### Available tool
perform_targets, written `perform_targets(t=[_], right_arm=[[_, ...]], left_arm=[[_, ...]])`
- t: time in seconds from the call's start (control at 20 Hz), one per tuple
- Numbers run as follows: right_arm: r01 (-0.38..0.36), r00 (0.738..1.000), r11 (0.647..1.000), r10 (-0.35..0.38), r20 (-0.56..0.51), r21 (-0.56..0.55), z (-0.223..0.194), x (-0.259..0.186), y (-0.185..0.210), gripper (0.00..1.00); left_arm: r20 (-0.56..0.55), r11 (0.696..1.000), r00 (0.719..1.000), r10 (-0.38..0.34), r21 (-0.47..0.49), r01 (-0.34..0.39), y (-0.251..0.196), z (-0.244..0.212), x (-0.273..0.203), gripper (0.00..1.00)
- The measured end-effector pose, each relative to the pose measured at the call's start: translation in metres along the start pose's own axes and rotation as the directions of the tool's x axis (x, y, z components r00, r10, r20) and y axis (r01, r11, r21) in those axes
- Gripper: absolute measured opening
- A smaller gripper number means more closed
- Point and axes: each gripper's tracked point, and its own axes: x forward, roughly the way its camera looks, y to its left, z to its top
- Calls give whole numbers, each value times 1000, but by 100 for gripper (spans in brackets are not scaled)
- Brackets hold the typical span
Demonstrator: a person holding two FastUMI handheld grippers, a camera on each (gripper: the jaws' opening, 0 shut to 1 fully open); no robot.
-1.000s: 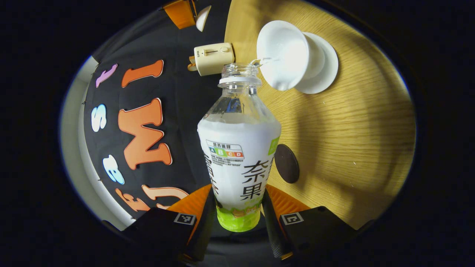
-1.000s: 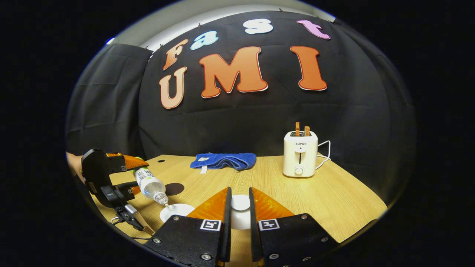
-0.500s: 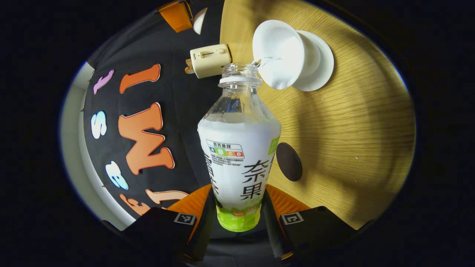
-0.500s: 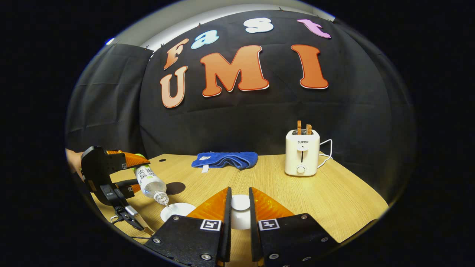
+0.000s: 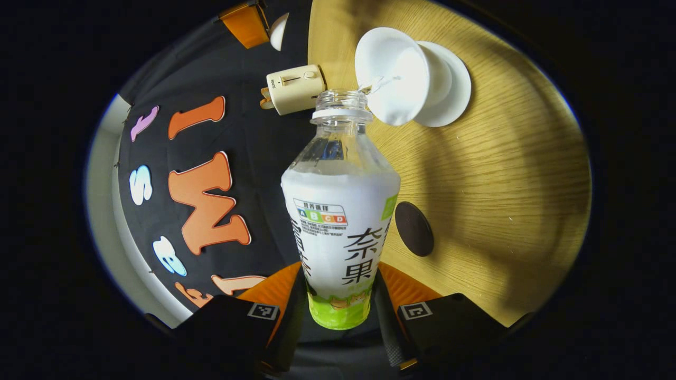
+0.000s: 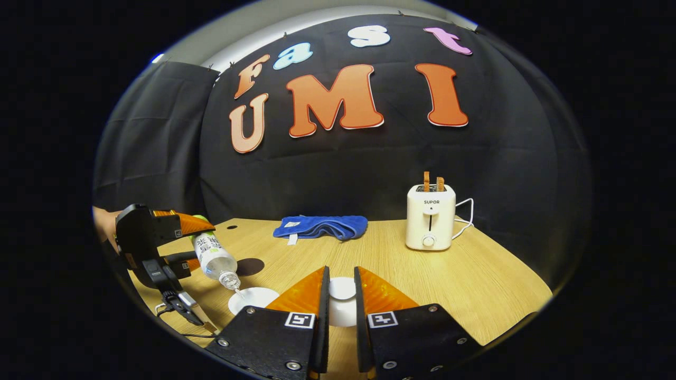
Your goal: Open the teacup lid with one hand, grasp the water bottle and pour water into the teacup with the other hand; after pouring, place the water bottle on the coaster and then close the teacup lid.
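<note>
- Since a second ago little has shifted: in the left gripper view the teacup (image 5: 392,74) and its saucer (image 5: 453,92) have slid slightly toward 11 o'clock, the coaster (image 5: 414,228) has drifted a touch toward 4 o'clock, and the pour carries on.
- Both fingers of the left gripper (image 5: 338,311) press on the lower body of the water bottle (image 5: 340,221), which is tilted with its open neck at the cup's rim; a thin stream of water (image 5: 381,84) runs from the mouth into the cup.
- From the right gripper view, the same bottle (image 6: 214,258) leans down at about 8 o'clock, just above the white saucer (image 6: 253,298).
- The right gripper (image 6: 340,295) has its fingers closed around the white teacup lid (image 6: 342,289), held off to the side of the cup.
- To pour well, I would keep the bottle's mouth over the middle of the cup rather than at its edge, and hold the tilt steady so the stream stays thin.
- Levelling the bottle gently before drawing it away should stop drips on the table (image 5: 501,158).
- The dark coaster lies near the cup, at about 5 o'clock from it in the left gripper view, ready for the bottle.
- A toaster (image 6: 430,217) and a blue cloth (image 6: 319,227) sit well apart, at 12 to 2 o'clock.
</note>
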Motion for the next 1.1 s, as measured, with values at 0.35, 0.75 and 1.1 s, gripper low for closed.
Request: perform_targets(t=[0.35,0.75,1.1], right_arm=[[-13,1000,1000,13,-6,-9,-3,0,3,22],[-34,999,999,34,-10,-13,-3,2,10,22],[-39,999,999,38,-13,-20,-2,2,11,22]], left_arm=[[4,1000,1000,-5,27,5,1,-1,1,67],[7,998,1000,4,66,-5,8,-3,-2,69],[12,993,1000,26,111,-27,19,-2,-2,67]])
